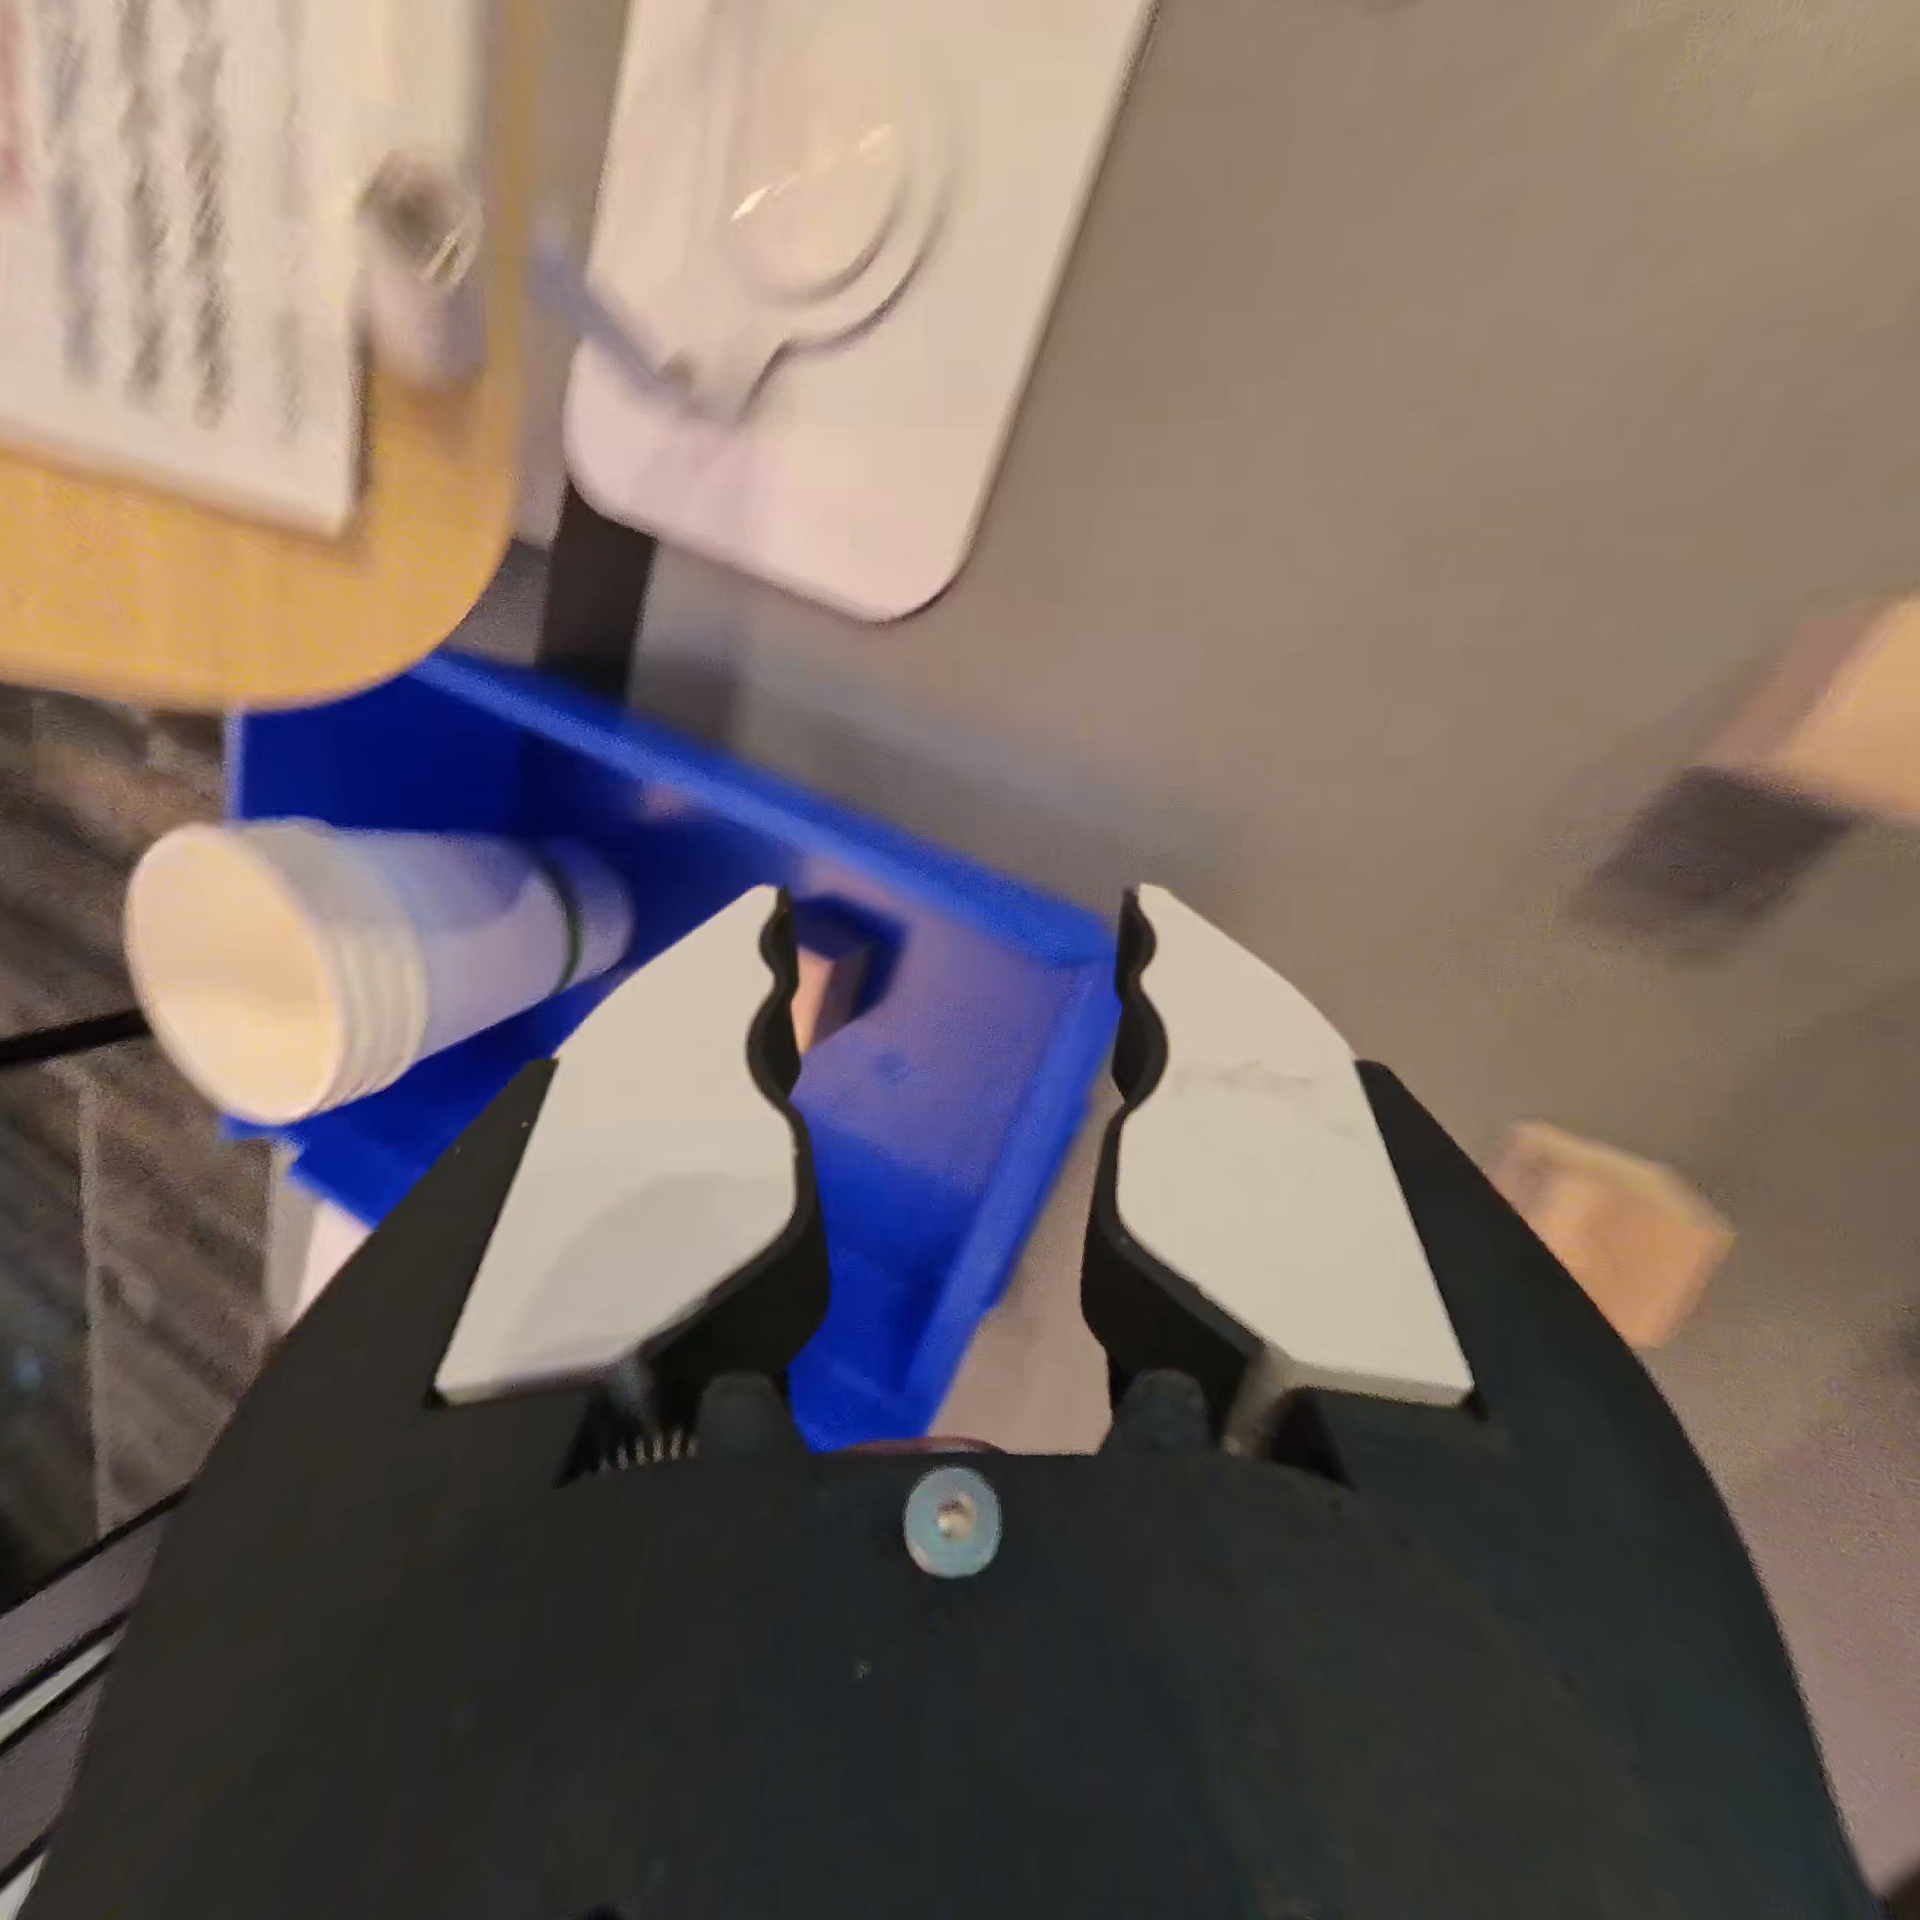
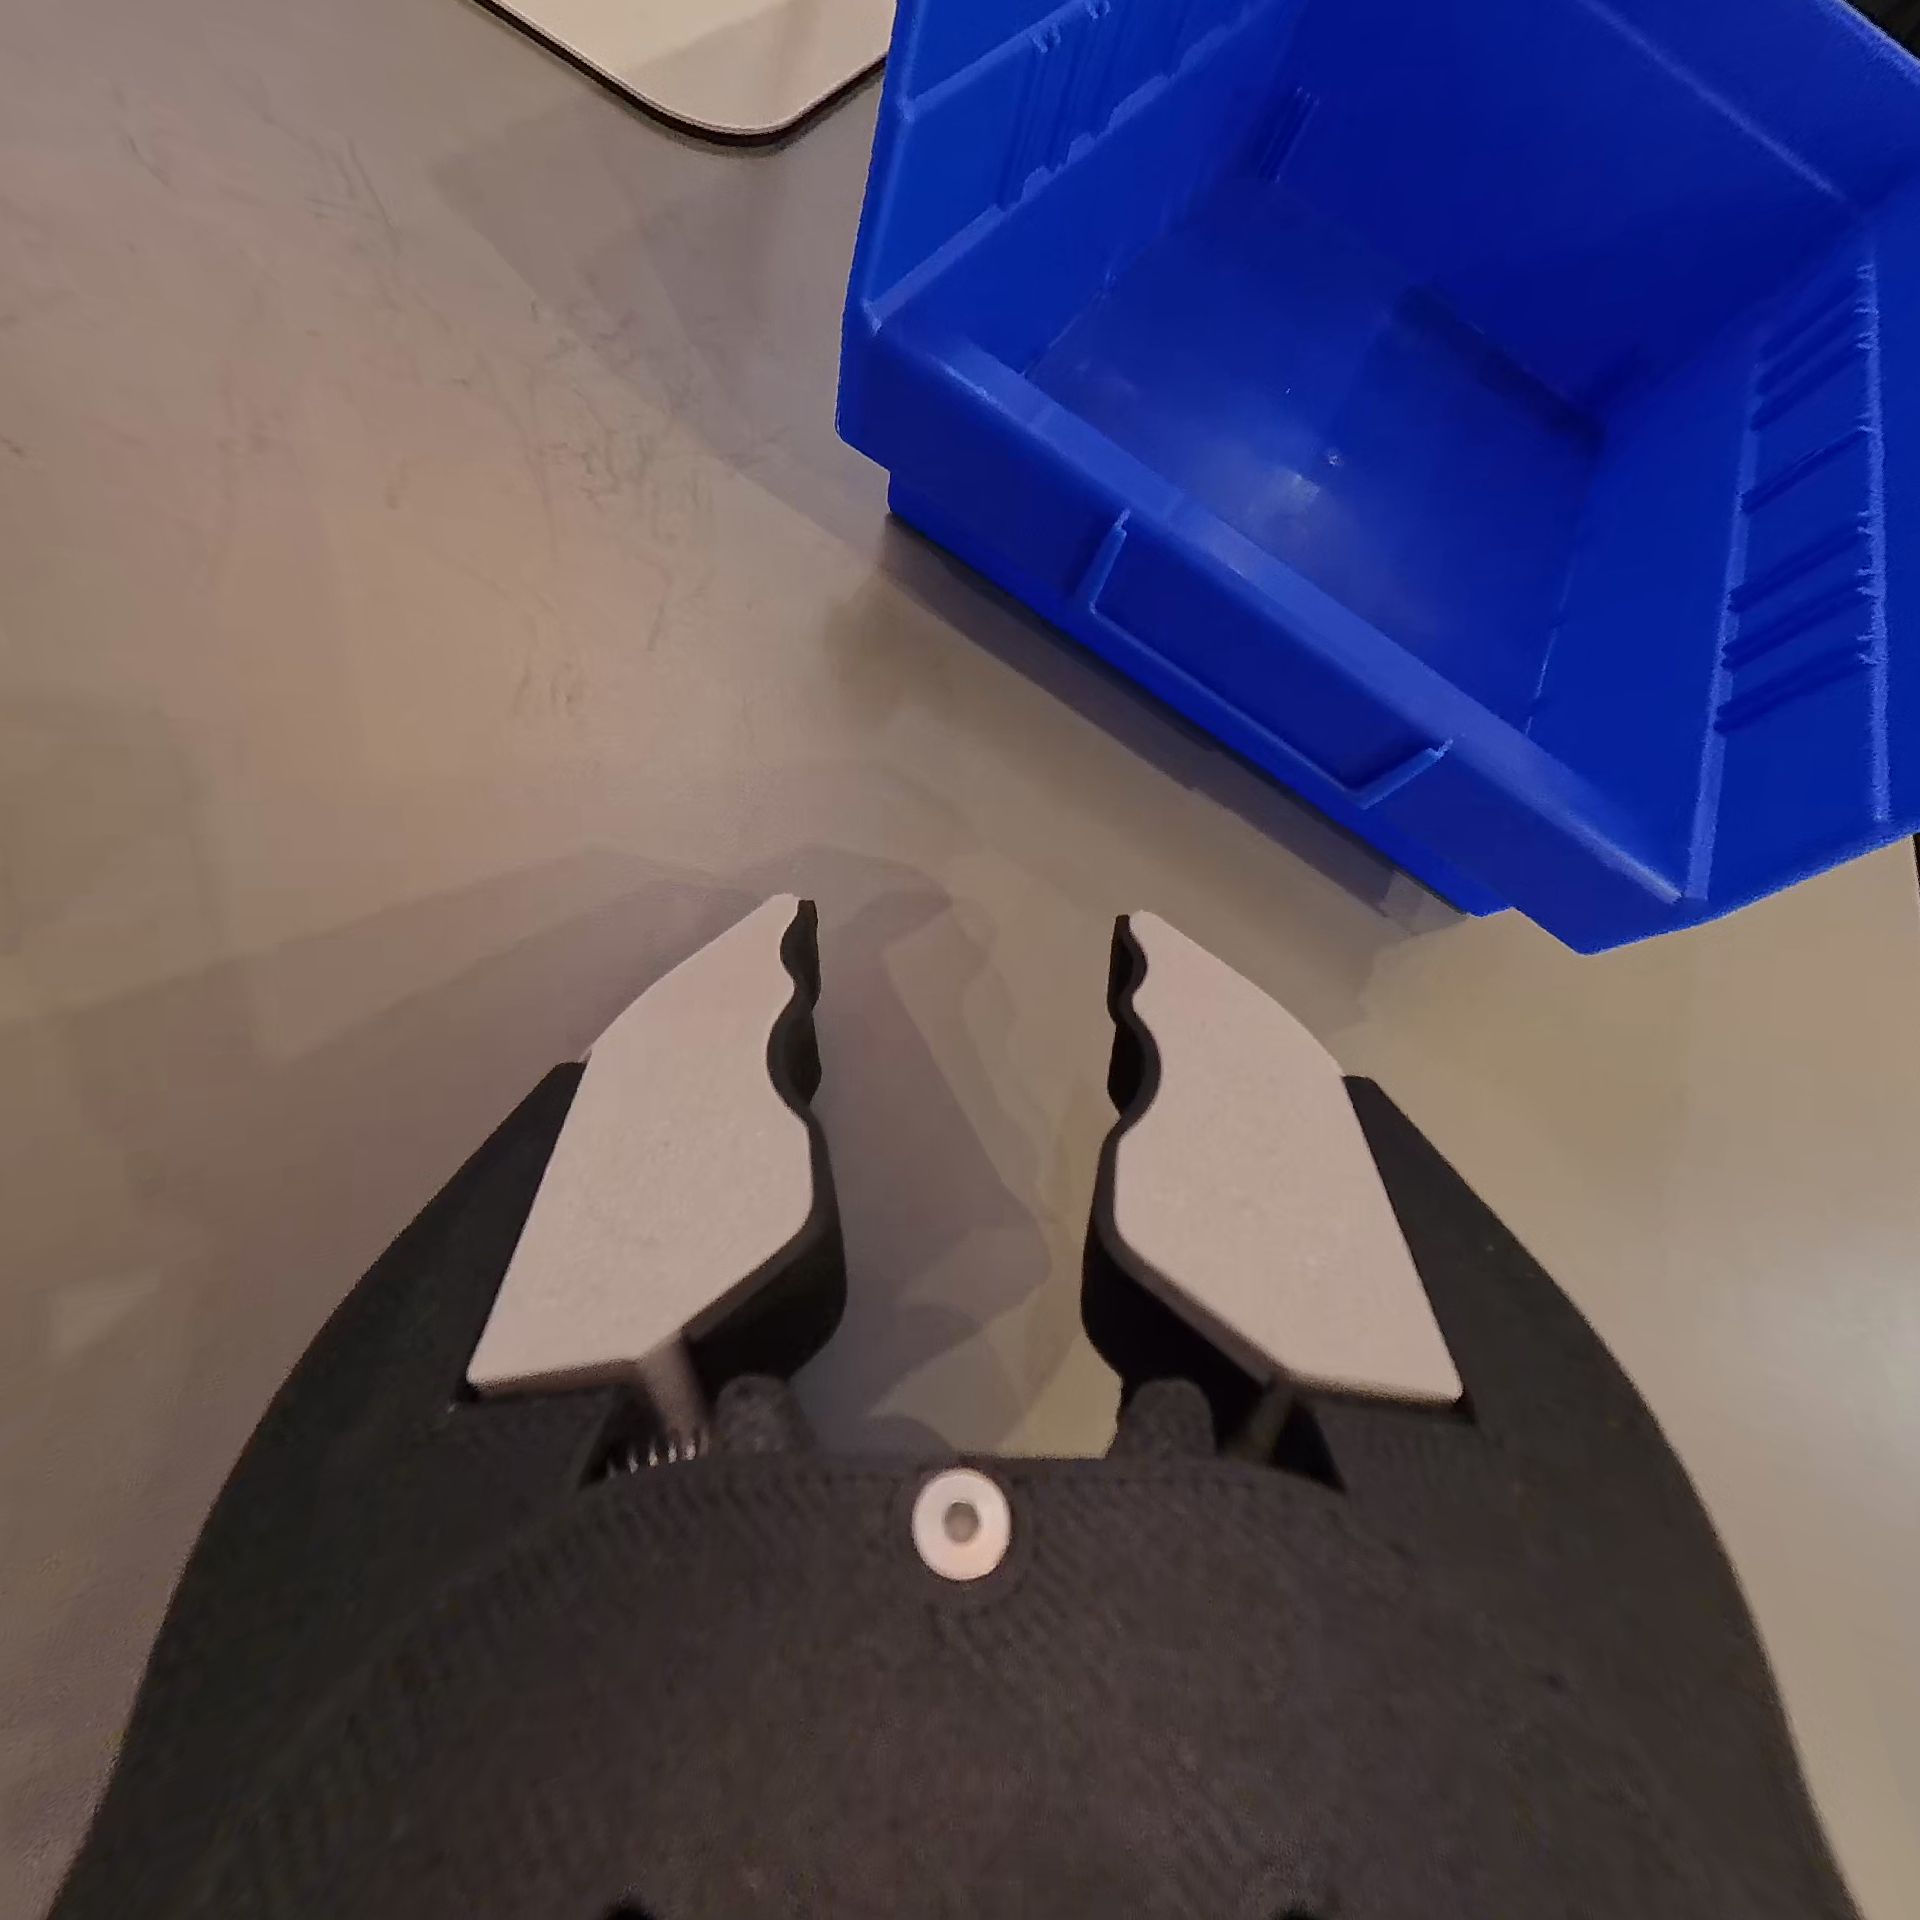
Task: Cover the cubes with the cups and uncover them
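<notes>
In the left wrist view a stack of pale paper cups (image 1: 343, 966) lies on its side in a blue bin (image 1: 956, 1174), mouth toward the left. A wooden cube (image 1: 826, 997) sits inside that bin, seen between my fingers. My left gripper (image 1: 951, 914) is open and empty, above the bin. Two more wooden cubes show on the grey table at the right, one near (image 1: 1610, 1231) and one far (image 1: 1829, 717). In the right wrist view my right gripper (image 2: 961, 920) is open and empty over bare table, below and left of an empty blue bin (image 2: 1403, 447).
A white board with a clear round shape (image 1: 831, 270) lies on the grey table behind the bin; its corner shows in the right wrist view (image 2: 717, 73). A wooden board with a printed sheet (image 1: 208, 364) is at the left. A dark floor shows past the table's left edge.
</notes>
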Available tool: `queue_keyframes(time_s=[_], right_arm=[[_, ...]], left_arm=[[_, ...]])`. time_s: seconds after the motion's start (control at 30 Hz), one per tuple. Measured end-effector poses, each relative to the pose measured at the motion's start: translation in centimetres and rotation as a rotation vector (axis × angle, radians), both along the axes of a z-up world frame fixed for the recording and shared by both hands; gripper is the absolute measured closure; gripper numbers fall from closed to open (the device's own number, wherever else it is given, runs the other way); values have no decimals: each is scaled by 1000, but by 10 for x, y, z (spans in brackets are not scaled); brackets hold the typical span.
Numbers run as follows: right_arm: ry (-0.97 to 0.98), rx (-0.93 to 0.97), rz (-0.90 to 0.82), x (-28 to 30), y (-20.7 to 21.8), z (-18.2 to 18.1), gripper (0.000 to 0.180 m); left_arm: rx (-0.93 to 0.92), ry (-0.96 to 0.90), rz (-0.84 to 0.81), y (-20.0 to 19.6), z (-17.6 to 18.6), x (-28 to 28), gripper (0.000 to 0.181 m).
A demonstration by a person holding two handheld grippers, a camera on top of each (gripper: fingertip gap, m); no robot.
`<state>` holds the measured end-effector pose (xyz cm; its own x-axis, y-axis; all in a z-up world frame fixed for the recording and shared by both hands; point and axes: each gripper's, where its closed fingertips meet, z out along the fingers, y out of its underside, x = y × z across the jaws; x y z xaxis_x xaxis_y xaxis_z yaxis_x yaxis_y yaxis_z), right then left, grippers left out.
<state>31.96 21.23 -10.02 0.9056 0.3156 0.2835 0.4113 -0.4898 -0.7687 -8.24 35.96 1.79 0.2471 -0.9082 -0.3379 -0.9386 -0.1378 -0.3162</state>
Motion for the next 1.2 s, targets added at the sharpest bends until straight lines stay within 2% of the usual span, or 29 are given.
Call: queue_keyframes(time_s=[0.1,0.23,0.3,0.57,0.63,0.7,0.83,1.0,1.1,1.2], right_arm=[[5,-6,0,0,0,-1,126],[2,-14,-1,0,1,-2,126],[2,-14,-2,0,1,-2,125],[4,-19,-5,1,1,-3,125],[2,-20,-6,1,1,-3,125],[2,-20,-7,1,2,-3,125],[7,-19,-2,0,1,-3,125],[41,37,-28,13,-4,7,123],[22,38,-85,40,-17,7,123],[22,35,-161,71,-29,6,121]], left_arm=[[15,68,15,39,-18,-46,122],[-6,137,-80,65,-54,-70,120],[-50,127,-149,69,-70,-68,120],[-195,194,-192,92,-123,-87,115],[-236,198,-198,92,-133,-89,119],[-246,191,-195,92,-138,-86,134],[-214,145,-155,87,-117,-82,134],[-115,170,-101,53,-39,-74,135],[-100,79,-93,18,7,-36,135],[-113,-13,-134,-19,28,21,135]])
